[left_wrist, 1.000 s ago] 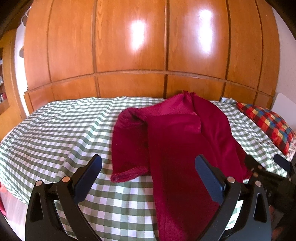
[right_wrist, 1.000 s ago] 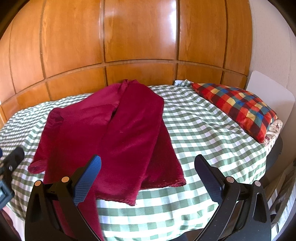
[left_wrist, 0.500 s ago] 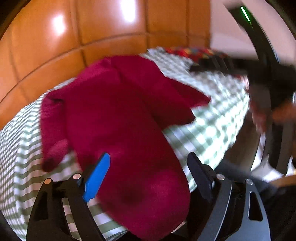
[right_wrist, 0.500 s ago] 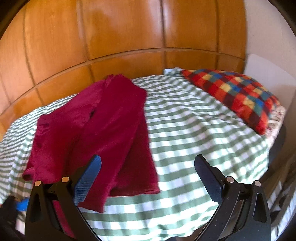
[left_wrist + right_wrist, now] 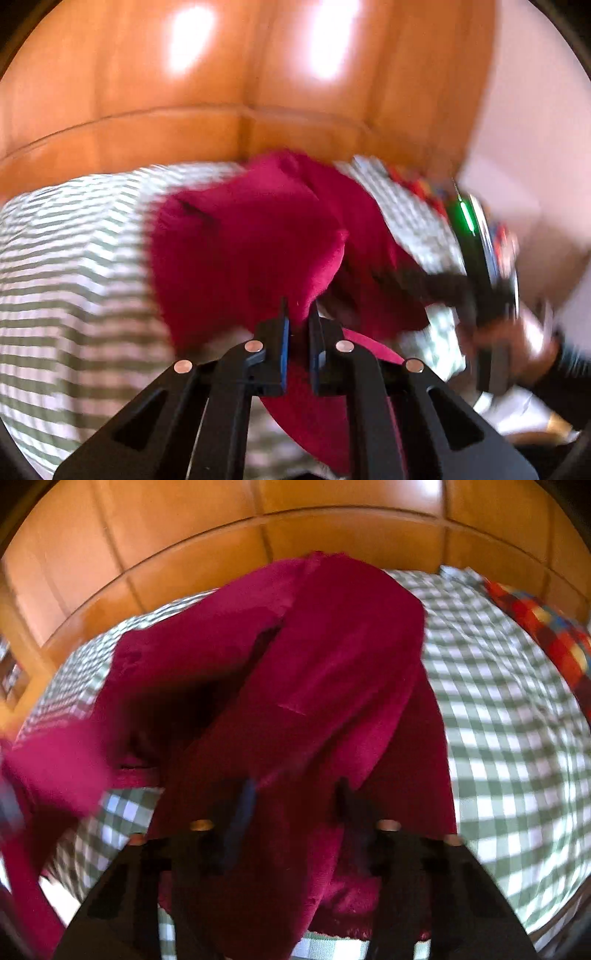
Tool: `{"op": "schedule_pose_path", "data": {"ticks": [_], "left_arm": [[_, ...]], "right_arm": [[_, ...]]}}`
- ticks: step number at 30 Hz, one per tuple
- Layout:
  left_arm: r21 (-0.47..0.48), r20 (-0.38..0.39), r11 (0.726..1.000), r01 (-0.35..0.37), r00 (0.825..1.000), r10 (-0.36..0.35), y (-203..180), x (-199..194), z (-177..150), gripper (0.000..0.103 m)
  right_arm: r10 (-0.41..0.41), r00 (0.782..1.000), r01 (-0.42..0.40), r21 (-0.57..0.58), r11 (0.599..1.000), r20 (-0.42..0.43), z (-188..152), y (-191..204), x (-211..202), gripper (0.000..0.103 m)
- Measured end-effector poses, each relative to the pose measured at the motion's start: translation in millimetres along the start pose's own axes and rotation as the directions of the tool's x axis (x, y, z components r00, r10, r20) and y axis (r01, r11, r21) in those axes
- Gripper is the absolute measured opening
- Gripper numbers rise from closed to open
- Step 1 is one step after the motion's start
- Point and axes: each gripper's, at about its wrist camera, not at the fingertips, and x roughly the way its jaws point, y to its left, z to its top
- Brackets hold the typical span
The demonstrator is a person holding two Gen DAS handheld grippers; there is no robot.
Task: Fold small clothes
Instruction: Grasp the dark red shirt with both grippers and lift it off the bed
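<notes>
A dark red fleece garment (image 5: 251, 236) lies on the green-and-white checked bed (image 5: 66, 280); both views are motion-blurred. My left gripper (image 5: 297, 314) is shut on the garment's near hem and lifts a fold of it. In the right wrist view the garment (image 5: 332, 672) fills the middle. My right gripper (image 5: 295, 794) is over its near edge with the jaws partly apart and red cloth between them; blur hides whether they grip. The right gripper also shows in the left wrist view (image 5: 476, 284) beside the garment.
A wooden panelled wall (image 5: 295, 528) stands behind the bed. A multicoloured plaid pillow (image 5: 546, 627) lies at the bed's right end. The bed's near edge runs just under both grippers. A white wall (image 5: 535, 110) is to the right.
Both grippers dropped onto the garment's near edge. The left gripper went from wide open to shut on the hem and raised a fold. The right gripper's jaws narrowed.
</notes>
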Motion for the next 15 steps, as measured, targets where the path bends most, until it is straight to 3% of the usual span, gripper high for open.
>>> {"op": "schedule_pose_path", "data": {"ticks": [1,2,6,9,11,15], "left_arm": [[-0.037,0.031,0.999,-0.018,0.999,0.019,16,-6,12,0.007],[-0.077,0.064,0.996,-0.037,0.997,0.042,33,-12,26,0.007],[-0.183,0.137,0.968,-0.171,0.971,0.198,94,-28,69,0.007],[-0.247,0.141,0.925,-0.288,0.934,0.329,138,-28,101,0.007],[-0.274,0.119,0.897,-0.348,0.913,0.391,162,-23,115,0.007],[-0.284,0.042,0.817,-0.502,0.845,0.533,212,11,151,0.007]], "right_arm": [[-0.012,1.000,0.012,-0.027,1.000,0.001,2,1,-2,0.011],[-0.018,1.000,0.018,-0.036,0.999,0.001,4,0,-4,0.008],[-0.024,0.999,0.026,-0.052,0.998,0.039,18,-21,-32,0.007],[-0.100,0.990,0.105,-0.053,0.993,0.103,39,-45,-55,0.007],[-0.172,0.975,0.178,-0.035,0.983,0.143,52,-66,-66,0.007],[-0.386,0.905,0.394,-0.012,0.919,0.182,89,-116,-70,0.007]]}}
